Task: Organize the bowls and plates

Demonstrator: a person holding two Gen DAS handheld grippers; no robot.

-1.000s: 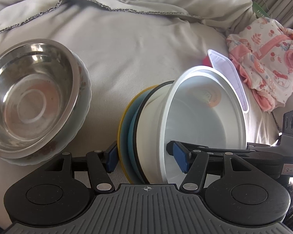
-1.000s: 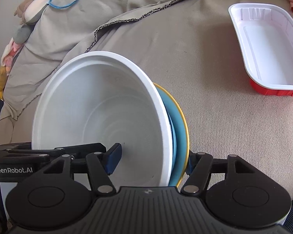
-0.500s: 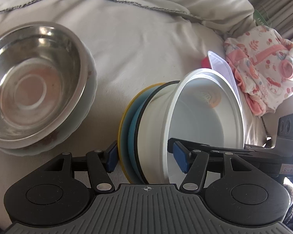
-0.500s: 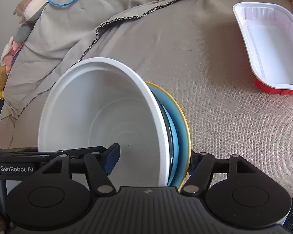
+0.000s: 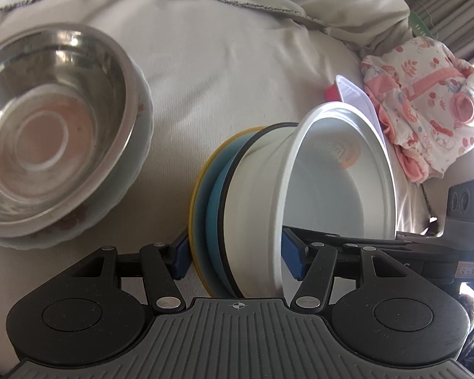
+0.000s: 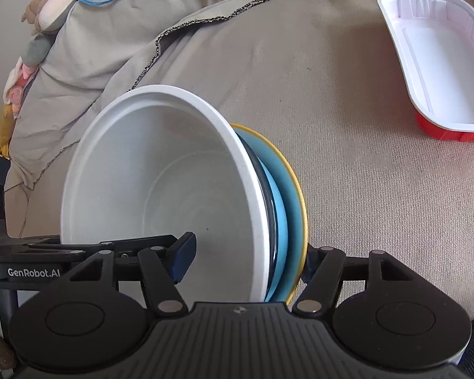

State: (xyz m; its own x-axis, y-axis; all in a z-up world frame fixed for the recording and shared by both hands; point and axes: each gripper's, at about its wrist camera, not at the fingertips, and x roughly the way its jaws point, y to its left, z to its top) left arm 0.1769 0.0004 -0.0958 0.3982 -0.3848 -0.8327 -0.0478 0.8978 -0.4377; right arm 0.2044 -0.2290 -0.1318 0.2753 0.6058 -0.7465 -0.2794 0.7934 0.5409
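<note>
A stack of dishes stands on edge above the beige bedding: a white bowl nested in a blue bowl on a yellow-rimmed plate. My left gripper is shut on this stack, one pad behind the plate, one inside the white bowl. My right gripper is shut on the same stack from the opposite side. A steel bowl sits in a pale dish at the left.
A white tray with a red outside lies on the bedding at the right; it also shows in the left wrist view. A pink patterned cloth lies beyond it. Soft toys sit at the far left.
Both grippers have carried the stack along; the steel bowl has shifted lower and closer in the left wrist view, and the tray has slid right in the right wrist view.
</note>
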